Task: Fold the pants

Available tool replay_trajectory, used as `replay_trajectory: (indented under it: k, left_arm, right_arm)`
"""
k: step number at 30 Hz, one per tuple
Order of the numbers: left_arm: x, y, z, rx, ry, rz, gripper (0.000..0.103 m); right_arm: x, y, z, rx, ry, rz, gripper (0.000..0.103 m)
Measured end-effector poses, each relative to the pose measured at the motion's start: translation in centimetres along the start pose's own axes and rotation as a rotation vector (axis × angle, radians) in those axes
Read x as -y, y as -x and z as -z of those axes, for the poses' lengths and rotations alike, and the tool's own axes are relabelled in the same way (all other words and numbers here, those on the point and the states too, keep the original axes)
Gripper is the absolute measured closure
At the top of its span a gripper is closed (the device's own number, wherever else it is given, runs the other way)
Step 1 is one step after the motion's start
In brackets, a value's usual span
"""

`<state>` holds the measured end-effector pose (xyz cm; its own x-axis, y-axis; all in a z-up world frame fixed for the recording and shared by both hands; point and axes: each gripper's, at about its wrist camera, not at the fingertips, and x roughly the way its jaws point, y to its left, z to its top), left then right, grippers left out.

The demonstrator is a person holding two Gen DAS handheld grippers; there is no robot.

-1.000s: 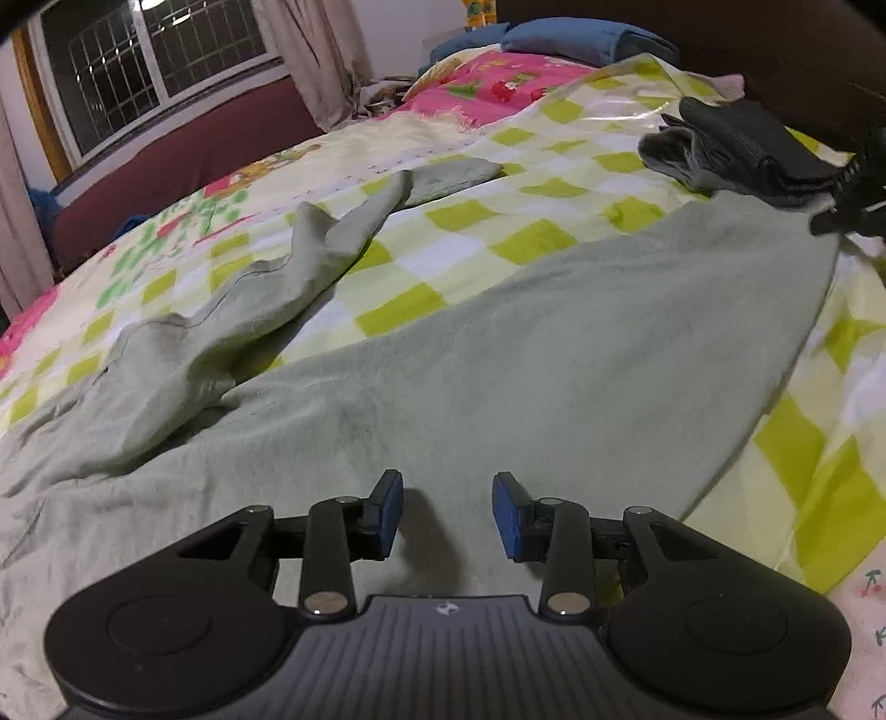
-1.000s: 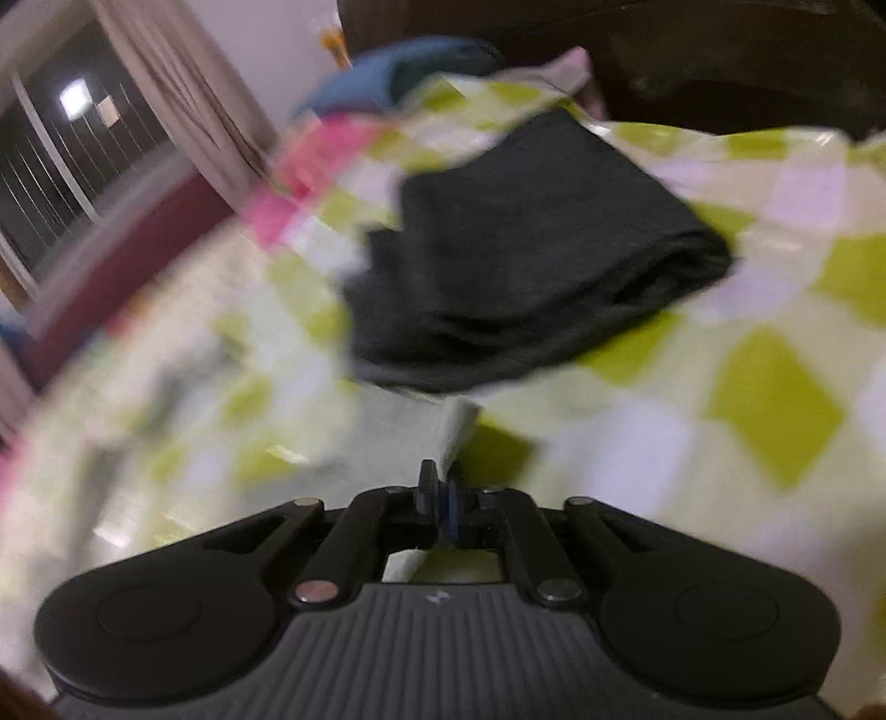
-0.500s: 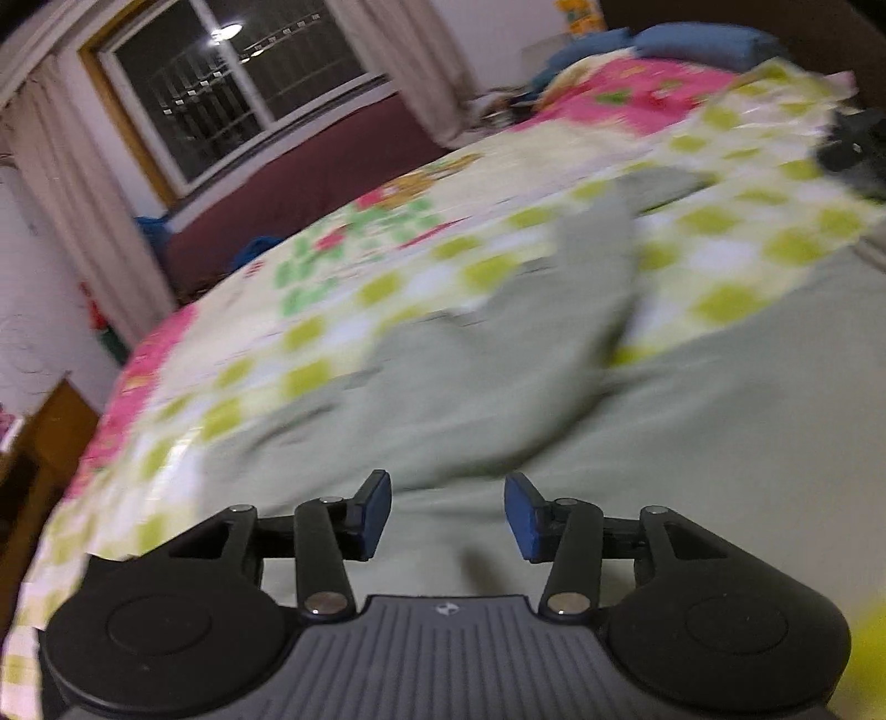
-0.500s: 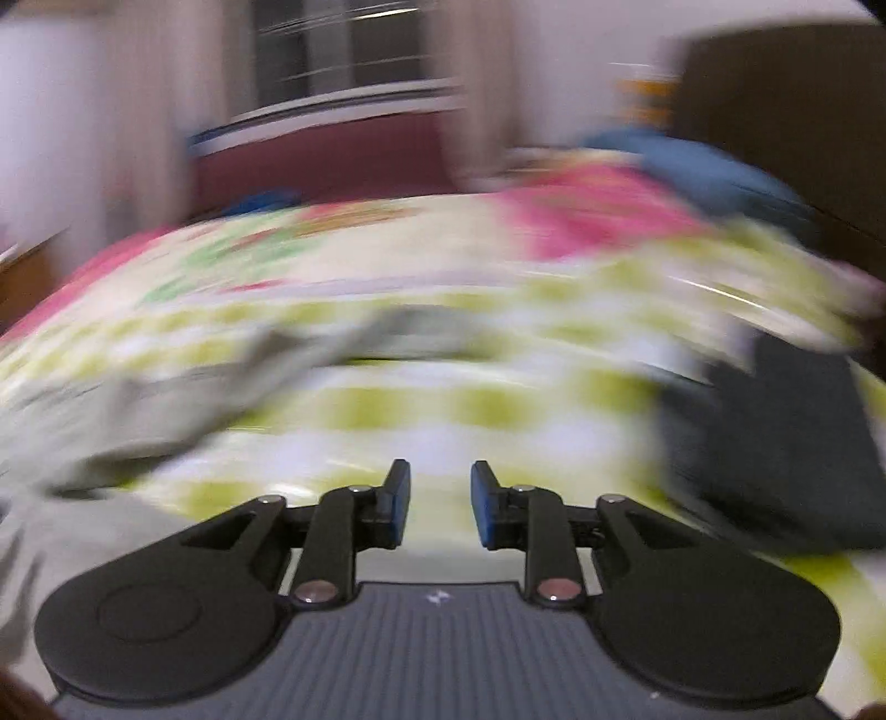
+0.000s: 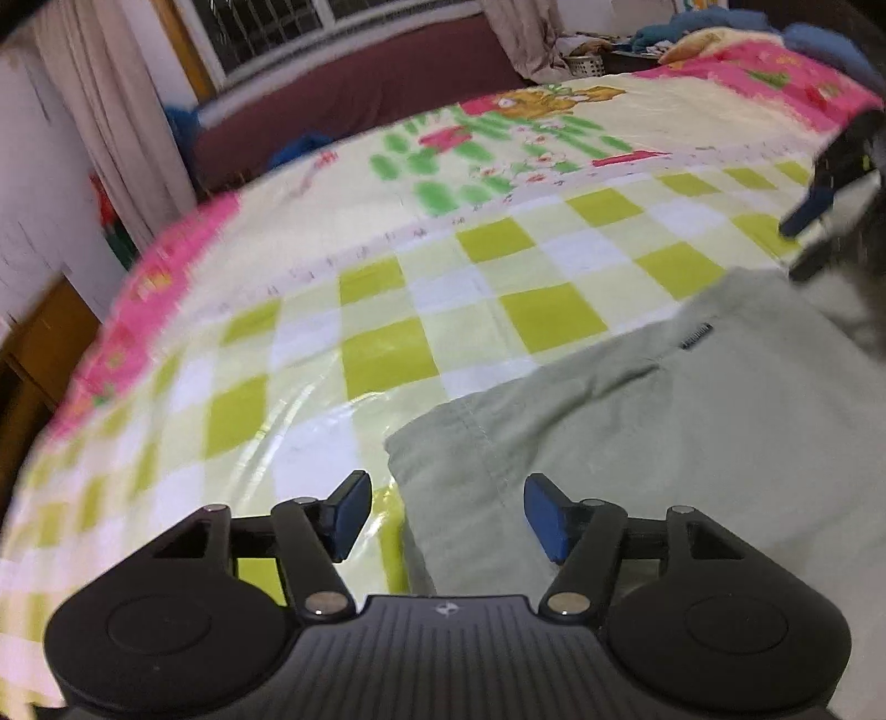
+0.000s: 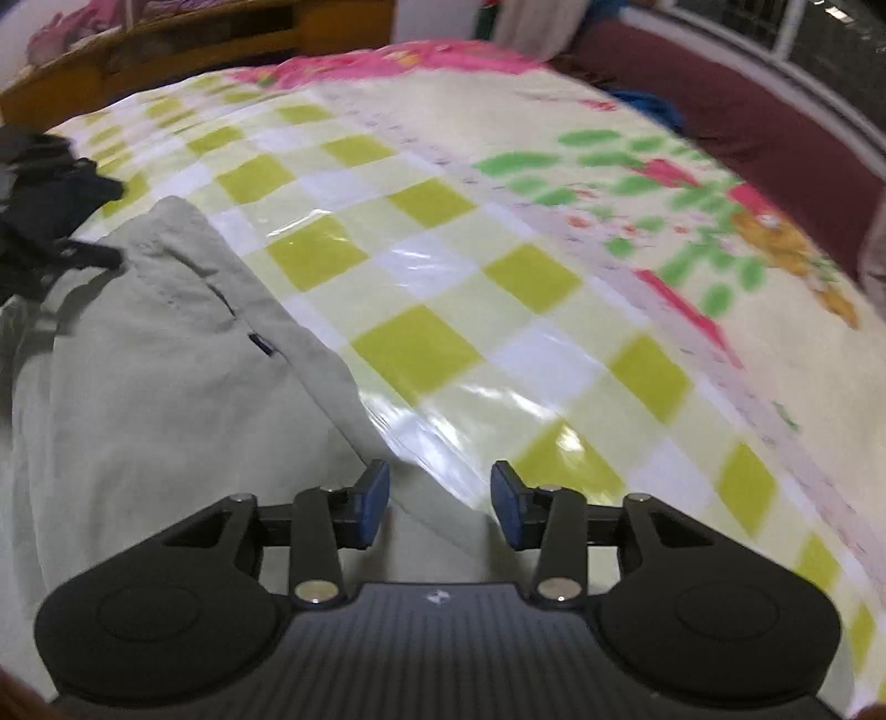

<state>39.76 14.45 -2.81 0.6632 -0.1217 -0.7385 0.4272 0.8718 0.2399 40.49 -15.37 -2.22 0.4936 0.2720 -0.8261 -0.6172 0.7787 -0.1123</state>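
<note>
We see the pale grey-green pants lying flat on the bed, spread over a glossy bedspread checked in lime and white squares, with a pink border and a cartoon print farther out. In the left wrist view the left tongs hang just above a seamed corner of the pants; their jaws are opening, the blue pads stand well apart, and the cloth lies below the gap with neither pad pressing on it. One pad sits over the bedspread, the other over the fabric. A small dark label shows on the pants near a pocket seam. At the right edge of that view the right tongs appear, blurred, over the far end of the garment. In the right wrist view the right tongs point down at the long edge of the pants, where the fabric meets the bedspread; their jaws are opening too, with the edge of the cloth running under the gap and no pad gripping it. The same small label sits beside a pocket opening. At the left edge of this view we make out the left tongs over the far corner of the pants. A dark red ledge under a barred window runs behind the bed, with curtains beside it.
</note>
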Motion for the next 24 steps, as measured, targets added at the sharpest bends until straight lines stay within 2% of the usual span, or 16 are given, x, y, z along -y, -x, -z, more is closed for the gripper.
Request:
replay_trajectory:
  k: [2, 4, 6, 7, 8, 9, 10, 11, 12, 15, 17, 20, 24]
  left_arm:
    - [-0.7, -1.1, -0.2, -0.020, 0.028, 0.050, 0.024]
    - [-1.0, -2.2, -0.4, -0.029, 0.037, 0.077, 0.014]
    - [-1.0, -3.3, -0.5, -0.046, 0.060, 0.087, 0.010]
    - [-1.0, -3.6, -0.6, -0.056, 0.069, 0.087, 0.011]
    - [-0.8, -3.7, -0.6, -0.060, 0.073, 0.083, 0.019]
    - [-0.4, -3.4, -0.6, -0.057, 0.072, 0.087, 0.033]
    - [0.0, -3.0, -0.6, -0.052, 0.065, 0.090, 0.040]
    - [0.4, -2.9, -0.6, -0.052, 0.054, 0.090, 0.050]
    - [0.8, -2.7, -0.8, -0.056, 0.042, 0.079, 0.057]
    - [1.6, -1.9, -1.3, -0.053, 0.011, 0.052, 0.067]
    - [1.7, -0.8, -1.4, -0.034, 0.005, 0.042, 0.069]
    - [1.5, 2.3, -1.3, 0.023, 0.018, 0.037, 0.070]
    - [1.3, 9.4, 0.6, 0.130, 0.053, 0.054, 0.071]
  right_arm:
    - [0.1, -1.3, -0.4, -0.050, 0.020, -0.035, 0.057]
    - [-0.1, -2.8, -0.7, -0.108, 0.058, -0.051, 0.056]
    - [-0.1, -3.7, -0.4, -0.129, 0.079, -0.042, 0.043]
    - [0.0, -3.9, -0.3, -0.127, 0.075, -0.036, 0.043]
    - [0.2, -4.0, -0.2, -0.126, 0.058, -0.041, 0.043]
    - [0.3, -4.0, 0.0, -0.123, 0.034, -0.044, 0.053]
    - [0.2, -3.8, 0.2, -0.119, 0.018, -0.054, 0.071]
    - [-0.1, -3.5, 0.4, -0.117, 0.012, -0.067, 0.081]
    - [-0.3, -3.3, 0.4, -0.122, 0.005, -0.075, 0.099]
    - [-0.9, -2.5, 0.4, -0.137, 0.003, -0.062, 0.101]
    - [-1.1, -1.4, 0.3, -0.126, 0.014, -0.039, 0.101]
    - [-0.9, 1.6, 0.3, -0.059, -0.006, -0.028, 0.101]
    - [-1.7, 8.0, 1.2, 0.066, -0.067, -0.038, 0.101]
